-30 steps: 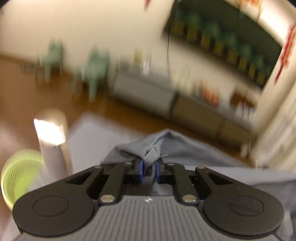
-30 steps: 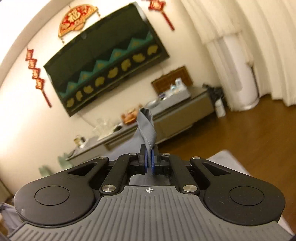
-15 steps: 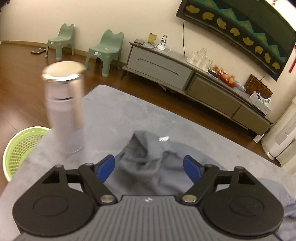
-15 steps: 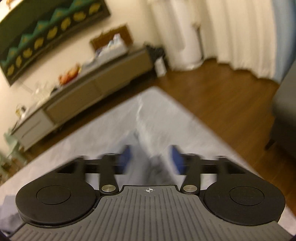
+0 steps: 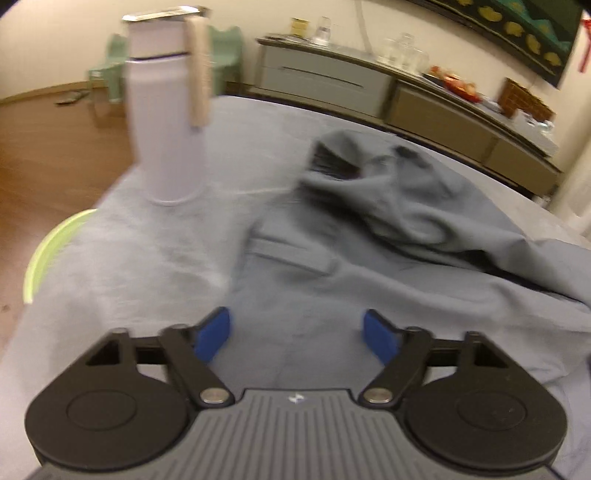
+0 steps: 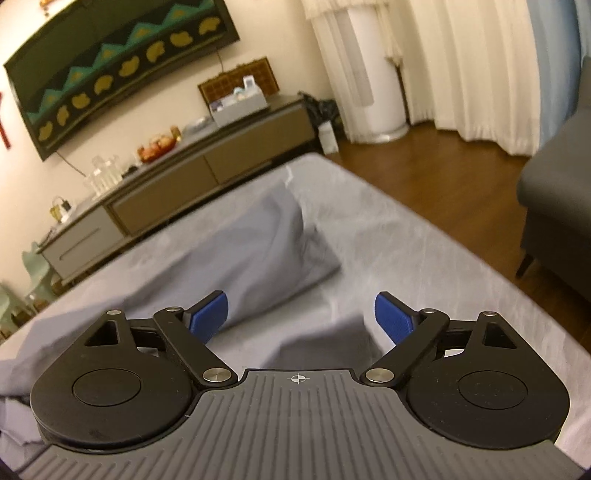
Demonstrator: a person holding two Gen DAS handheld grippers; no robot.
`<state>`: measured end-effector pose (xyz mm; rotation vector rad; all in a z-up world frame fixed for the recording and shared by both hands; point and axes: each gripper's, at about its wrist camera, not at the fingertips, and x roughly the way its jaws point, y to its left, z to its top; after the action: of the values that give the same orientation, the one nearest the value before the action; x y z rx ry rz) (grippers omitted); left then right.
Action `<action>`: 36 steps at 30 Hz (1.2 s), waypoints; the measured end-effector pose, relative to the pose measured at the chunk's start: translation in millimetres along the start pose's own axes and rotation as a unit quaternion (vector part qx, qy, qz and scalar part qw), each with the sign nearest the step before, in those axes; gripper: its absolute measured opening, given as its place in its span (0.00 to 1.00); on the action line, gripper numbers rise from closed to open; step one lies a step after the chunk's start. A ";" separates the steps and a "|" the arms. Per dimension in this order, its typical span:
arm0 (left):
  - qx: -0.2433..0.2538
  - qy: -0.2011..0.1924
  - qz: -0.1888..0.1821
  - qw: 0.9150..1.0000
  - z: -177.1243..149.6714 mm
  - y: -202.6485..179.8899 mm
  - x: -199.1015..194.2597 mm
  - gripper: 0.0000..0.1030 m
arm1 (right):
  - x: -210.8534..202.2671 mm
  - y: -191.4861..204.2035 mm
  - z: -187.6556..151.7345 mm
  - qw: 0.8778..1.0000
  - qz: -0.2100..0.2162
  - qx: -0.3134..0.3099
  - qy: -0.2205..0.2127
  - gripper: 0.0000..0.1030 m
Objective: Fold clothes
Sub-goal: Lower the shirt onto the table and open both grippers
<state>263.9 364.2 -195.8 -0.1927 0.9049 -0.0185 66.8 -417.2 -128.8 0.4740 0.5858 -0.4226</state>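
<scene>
Directly under and ahead of the closing, empty left gripper (image 5: 297, 334): grey trousers (image 5: 369, 236), long axis running rightward toward the opening, empty right gripper (image 6: 301, 314).

Each camera sits just behind its own fingers and looks forward and down along them, close over the grey-covered desk (image 5: 147, 258).

The left wrist view faces across the desk toward a white bottle (image 5: 166, 110) standing near the far left edge, with the grey garment (image 5: 388, 221) spread close ahead and to the right.

The right wrist view looks over the desk's far corner (image 6: 406, 240) toward curtains (image 6: 461, 55) and a dark sofa (image 6: 561, 192) at the right.

Both views share the garment (image 6: 258, 240), the desk cover, the long low cabinet (image 5: 424, 96) against the back wall (image 6: 229, 162) and the dark wall hanging (image 6: 110, 70) above it (image 5: 517, 22).
</scene>
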 end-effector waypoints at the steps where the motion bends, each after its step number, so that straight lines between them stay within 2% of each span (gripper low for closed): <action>1: 0.003 0.004 -0.018 1.000 0.5 -3.2 0.4 0.03 | 0.9 -0.9 -2.4 1.000 -0.003 0.000 0.003 0.88; 3: 0.010 -0.001 -0.057 0.998 -0.7 -10.2 -5.9 0.00 | 1.7 -3.2 -5.2 1.000 -0.008 0.002 0.006 0.88; 5: 0.032 -0.034 -0.081 0.996 -7.3 -18.6 -29.7 0.00 | 2.5 -5.6 -8.0 1.000 -0.013 0.005 0.009 0.88; 7: 0.025 -0.058 -0.103 0.993 -13.9 -16.7 -55.0 0.01 | 0.1 -7.6 -7.7 1.000 -0.002 0.012 0.008 0.88; 8: 0.020 -0.065 -0.096 0.993 -15.7 -13.4 -63.7 0.02 | -2.1 -8.9 -7.2 1.000 0.006 0.016 0.004 0.88; 9: 0.015 -0.072 -0.089 0.993 -17.5 -10.0 -72.4 0.10 | -4.8 -10.3 -6.5 1.000 0.013 0.021 -0.001 0.88; 11: 0.016 -0.081 -0.028 0.996 -23.0 -3.3 -78.6 0.30 | -8.8 -13.1 -6.5 0.999 0.024 0.033 -0.008 0.88; 12: 0.009 -0.082 -0.003 0.997 -26.7 1.3 -78.1 0.49 | -9.6 -14.2 -6.6 0.999 0.027 0.037 -0.010 0.88; 13: 0.002 -0.083 0.022 0.996 -30.3 5.9 -77.5 0.60 | -9.4 -14.6 -7.1 0.999 0.028 0.037 -0.009 0.88; 16: -0.070 -0.091 0.036 0.993 -44.0 26.8 -74.9 0.64 | -5.9 -13.6 -11.0 1.000 0.012 0.015 0.001 0.90; 18: -0.111 -0.075 0.039 0.990 -48.2 38.7 -72.8 0.64 | -1.1 -13.7 -14.0 1.000 -0.016 -0.012 0.000 0.92; 20: -0.101 -0.062 0.041 0.992 -48.6 38.4 -73.3 0.64 | 8.4 -15.0 -17.3 0.999 -0.032 -0.036 0.007 0.94; 21: -0.096 -0.055 0.043 0.993 -48.7 38.2 -73.6 0.64 | 14.5 -15.8 -18.8 0.999 -0.022 -0.042 0.018 0.92; 22: -0.091 -0.048 0.044 0.994 -48.9 38.0 -73.8 0.66 | 20.7 -15.6 -20.1 0.998 0.002 -0.045 0.033 0.87; 23: -0.080 -0.040 0.043 0.995 -49.3 33.4 -71.8 0.66 | 26.0 -14.4 -20.8 0.997 0.028 -0.047 0.047 0.70; 24: -0.068 -0.035 0.045 0.996 -51.2 28.4 -71.3 0.66 | 30.4 -12.1 -20.8 0.996 0.049 -0.049 0.060 0.44; 25: -0.056 -0.031 0.046 0.997 -53.1 23.4 -70.7 0.64 | 35.0 -9.4 -20.4 0.993 0.070 -0.049 0.076 0.28; 26: -0.043 -0.026 0.047 0.998 -55.0 18.4 -70.2 0.56 | 38.1 -6.2 -19.7 0.991 0.089 -0.047 0.089 0.04; 27: -0.041 -0.016 0.028 0.999 -57.7 14.6 -69.6 0.41 | 35.6 -2.9 -17.9 0.991 0.095 -0.048 0.085 0.04; 28: -0.043 -0.011 0.009 0.999 -58.8 13.1 -71.4 0.38 | 24.3 -2.5 -11.8 0.993 0.095 -0.045 0.060 0.03; 29: -0.041 -0.017 0.006 0.999 -59.5 11.4 -75.6 0.38 | 9.9 -3.5 -4.0 0.994 0.095 -0.039 0.028 0.02; 31: -0.036 -0.030 -0.001 0.999 -60.8 7.9 -84.2 0.38 | -20.9 -22.2 12.0 0.994 0.104 0.015 -0.040 0.00; 33: -0.047 -0.029 -0.009 0.998 -61.6 11.8 -85.5 0.39 | -27.9 -35.7 13.5 0.998 0.028 0.013 -0.061 0.00; 35: -0.056 -0.031 0.009 0.998 -62.0 17.9 -85.4 0.45 | -10.2 -40.0 2.1 0.998 -0.051 -0.006 -0.021 0.00; 36: -0.061 -0.037 0.027 0.997 -61.9 21.9 -85.7 0.54 | 1.4 -40.2 -5.9 0.997 -0.080 -0.017 0.009 0.01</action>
<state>161.0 384.3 -170.0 -0.2804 0.8377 0.0926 45.2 -447.0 -146.1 0.4000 0.6507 -0.5595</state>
